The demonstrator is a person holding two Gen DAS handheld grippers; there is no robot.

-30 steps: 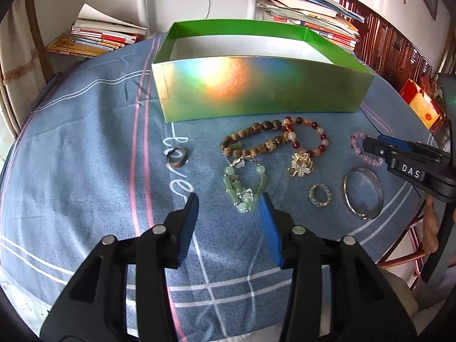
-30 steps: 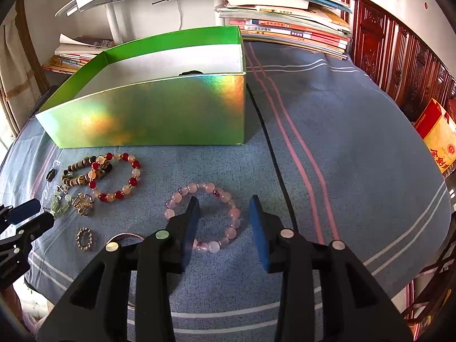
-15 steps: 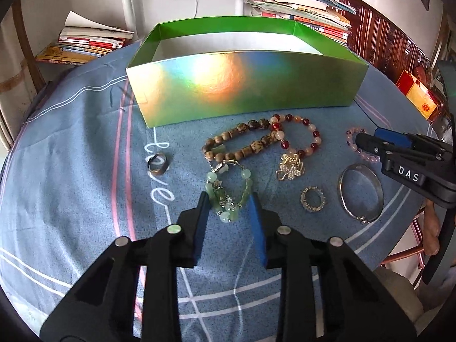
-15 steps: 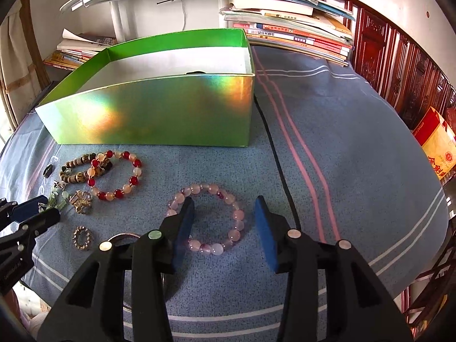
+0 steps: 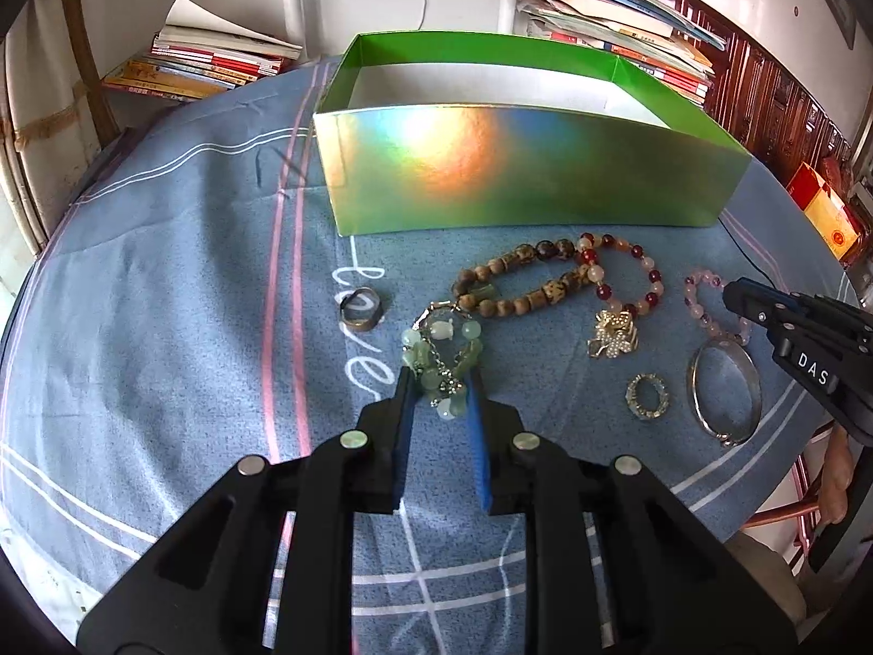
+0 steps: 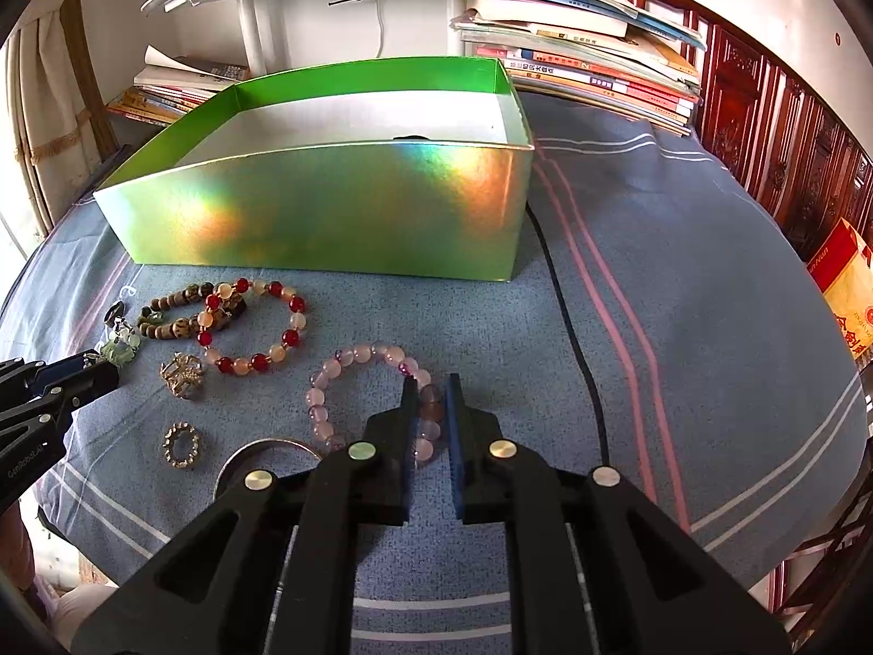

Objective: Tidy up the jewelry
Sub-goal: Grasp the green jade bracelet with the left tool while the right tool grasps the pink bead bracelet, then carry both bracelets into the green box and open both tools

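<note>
A shiny green box (image 5: 524, 174) stands open at the back of the blue cloth; it also shows in the right wrist view (image 6: 327, 207). My left gripper (image 5: 439, 376) is shut on the green bead bracelet (image 5: 442, 365), which lies on the cloth. My right gripper (image 6: 428, 387) is shut on the pink bead bracelet (image 6: 327, 382), also on the cloth. Between them lie a brown bead bracelet (image 5: 513, 278), a red-and-peach bead bracelet (image 5: 627, 273), a gold brooch (image 5: 614, 333), a sparkly ring (image 5: 647, 396), a silver bangle (image 5: 725, 398) and a dark ring (image 5: 360, 310).
Stacks of books (image 6: 578, 60) lie behind the box and at the back left (image 5: 207, 65). A black cable (image 6: 573, 338) runs down the cloth right of the box. A red-and-yellow packet (image 6: 851, 295) sits at the right. The table edge is close behind both grippers.
Both grippers moved forward over their bracelets and closed: the left on the green beads, the right on the pink beads.
</note>
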